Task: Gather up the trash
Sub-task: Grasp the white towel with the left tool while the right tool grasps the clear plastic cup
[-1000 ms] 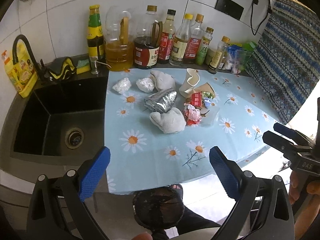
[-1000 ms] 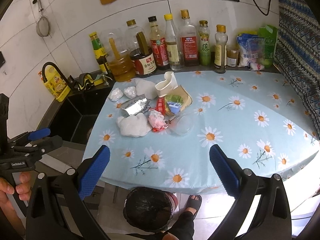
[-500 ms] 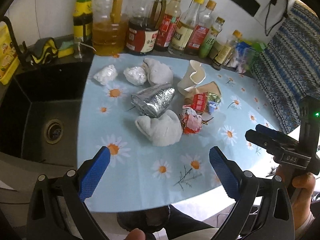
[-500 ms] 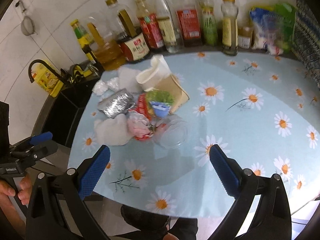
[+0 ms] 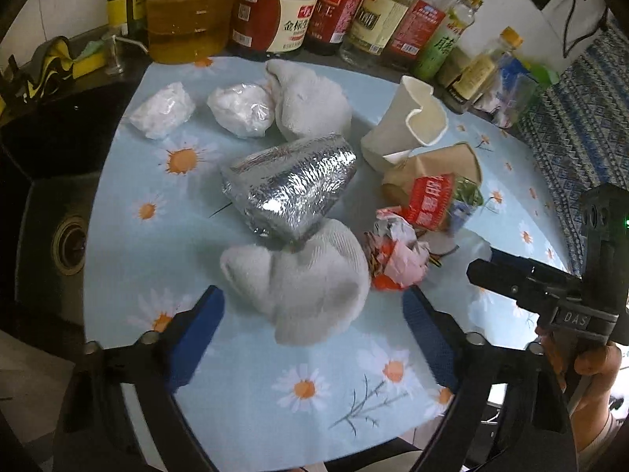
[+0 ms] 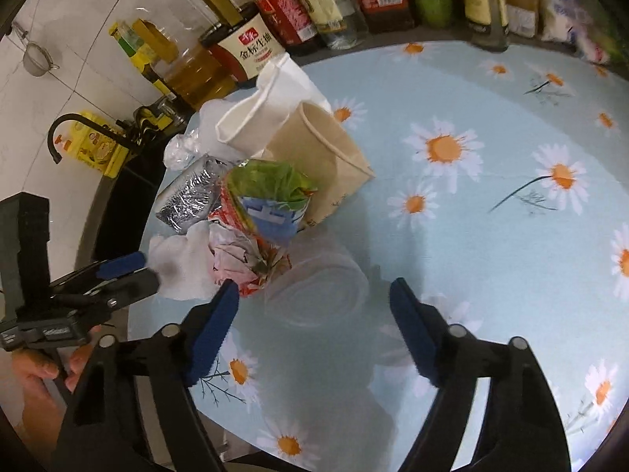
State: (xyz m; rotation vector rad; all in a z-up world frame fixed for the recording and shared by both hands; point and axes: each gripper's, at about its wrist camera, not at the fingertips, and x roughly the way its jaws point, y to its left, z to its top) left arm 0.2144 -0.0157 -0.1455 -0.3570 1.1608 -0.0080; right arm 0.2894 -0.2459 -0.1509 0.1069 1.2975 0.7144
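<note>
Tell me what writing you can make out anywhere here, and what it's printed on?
"金标生抽": white label of the dark soy sauce bottle.
"DAS": strip on the right gripper body, seen from the left wrist view.
"藤": green-labelled bottle.
Other bottle labels, the red wrapper and the yellow pouch: too blurred to read.

Just ahead of your left gripper (image 5: 312, 314), whose pads are matt blue rubbery plastic on black frames, lies a soft white cloth wad (image 5: 302, 275) with a fuzzy knit surface. Beyond it, the foil pouch (image 5: 289, 185) is shiny crinkled silver. Right of it sit glossy crumpled wrappers (image 5: 397, 255). Before your right gripper (image 6: 314, 306), a clear plastic cup (image 6: 318, 291) looks smooth and see-through. Farther off, the paper cups (image 6: 326, 145) are matt. The bench cover (image 6: 491, 236) has a smooth, faintly sheened daisy print.
</note>
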